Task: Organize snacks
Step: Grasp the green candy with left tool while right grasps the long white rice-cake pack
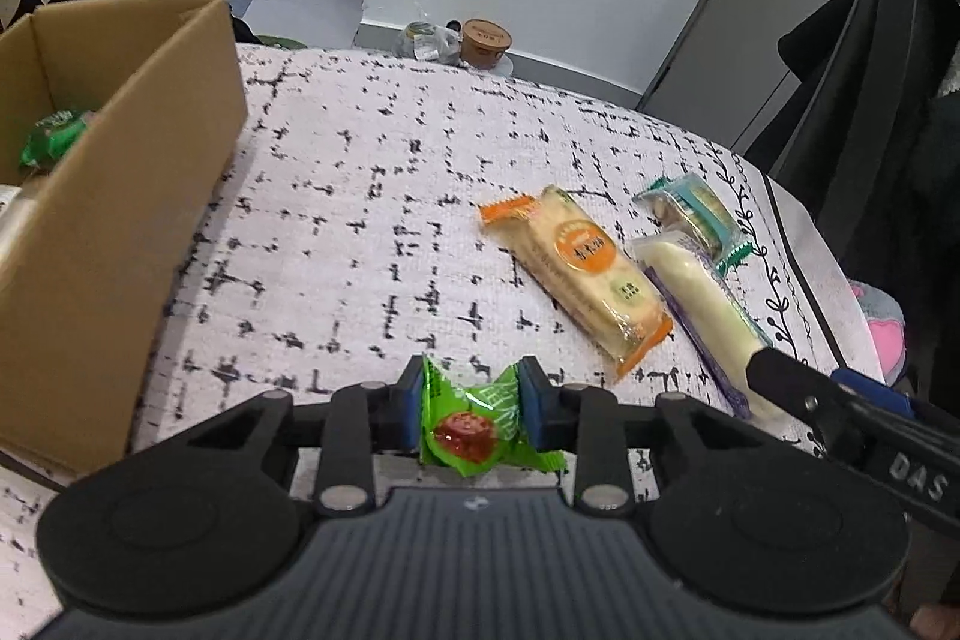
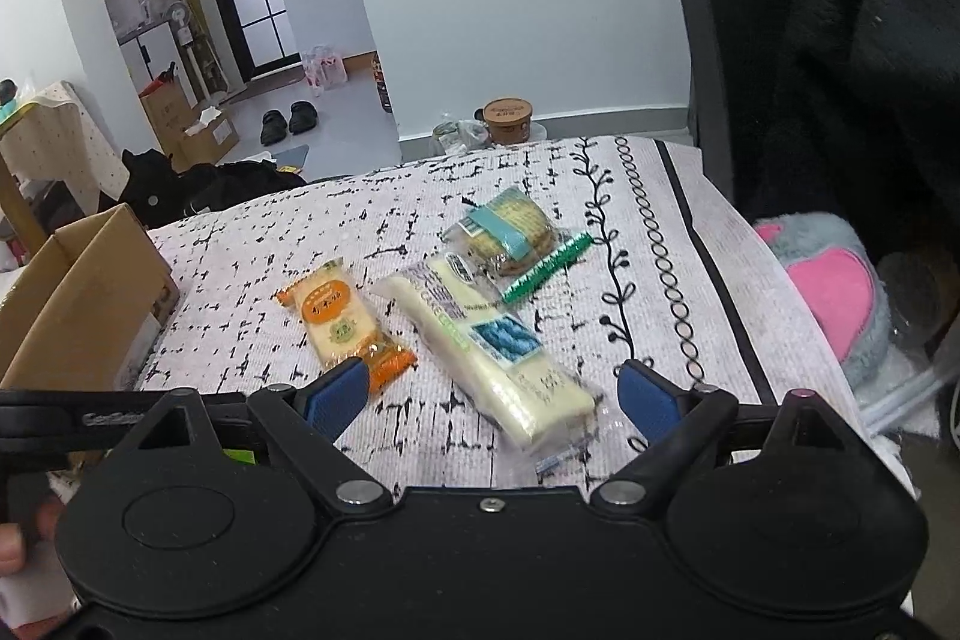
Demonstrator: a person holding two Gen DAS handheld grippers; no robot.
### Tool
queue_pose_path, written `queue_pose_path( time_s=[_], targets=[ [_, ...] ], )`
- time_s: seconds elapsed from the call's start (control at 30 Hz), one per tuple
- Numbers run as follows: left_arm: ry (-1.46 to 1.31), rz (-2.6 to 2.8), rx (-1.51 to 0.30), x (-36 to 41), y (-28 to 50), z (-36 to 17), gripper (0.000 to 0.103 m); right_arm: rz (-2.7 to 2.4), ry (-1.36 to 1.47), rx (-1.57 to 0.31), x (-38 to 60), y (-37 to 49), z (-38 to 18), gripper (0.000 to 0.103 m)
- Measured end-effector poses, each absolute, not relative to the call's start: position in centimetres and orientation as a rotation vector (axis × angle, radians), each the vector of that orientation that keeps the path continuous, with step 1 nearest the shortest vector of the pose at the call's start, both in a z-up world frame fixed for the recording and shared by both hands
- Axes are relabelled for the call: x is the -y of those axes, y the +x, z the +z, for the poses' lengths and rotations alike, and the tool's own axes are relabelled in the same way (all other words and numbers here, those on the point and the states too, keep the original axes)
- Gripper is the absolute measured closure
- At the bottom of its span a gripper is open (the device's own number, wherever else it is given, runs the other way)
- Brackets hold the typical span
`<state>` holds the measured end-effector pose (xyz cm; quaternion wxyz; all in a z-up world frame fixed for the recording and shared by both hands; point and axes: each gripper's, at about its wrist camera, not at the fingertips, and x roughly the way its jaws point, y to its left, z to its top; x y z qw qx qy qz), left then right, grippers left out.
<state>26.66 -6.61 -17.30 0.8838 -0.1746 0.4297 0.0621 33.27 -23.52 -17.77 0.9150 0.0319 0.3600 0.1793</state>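
Green candy packet point(image 1: 474, 421) sits pinched in left tool point(image 1: 474, 409); right tool point(image 2: 489, 400) gapes.

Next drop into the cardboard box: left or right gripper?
Left, probably. The left gripper is already shut on the green candy packet, and the cardboard box sits on its side of the table. The right gripper is open and empty, hovering over the long white cake bar.
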Motion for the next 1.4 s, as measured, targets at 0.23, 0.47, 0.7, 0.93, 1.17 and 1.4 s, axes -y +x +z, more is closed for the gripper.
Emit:
queue_pose_path(
  time_s=[0.23, 0.47, 0.7, 0.93, 1.17, 1.4],
  targets=[
    [-0.349, 0.148, -0.875, 5.4, 26.3, -16.4, 0.072, 0.376, 0.026, -0.741, 22.3, 34.6, -18.0, 0.019],
    [-0.336, 0.168, -0.879, 4.3, 26.4, -16.1, 0.072, 0.366, 0.053, -0.782, 21.6, 36.4, -18.5, 0.023],
    [-0.342, 0.168, -0.862, 3.7, 26.1, -15.5, 0.072, 0.363, -0.071, -0.816, 19.9, 38.1, -19.2, 0.025],
    [-0.341, 0.174, -0.853, 3.1, 25.7, -15.1, 0.072, 0.373, -0.067, -0.865, 20.8, 36.8, -20.0, 0.056],
    [-0.352, 0.186, -0.796, 2.4, 25.1, -13.2, 0.072, 0.381, 0.021, -0.810, 21.7, 35.7, -17.9, 0.073],
    [-0.359, 0.179, -0.752, 1.8, 25.1, -11.1, 0.072, 0.418, 0.067, -0.765, 20.7, 35.1, -15.9, 0.074]
  ],
)
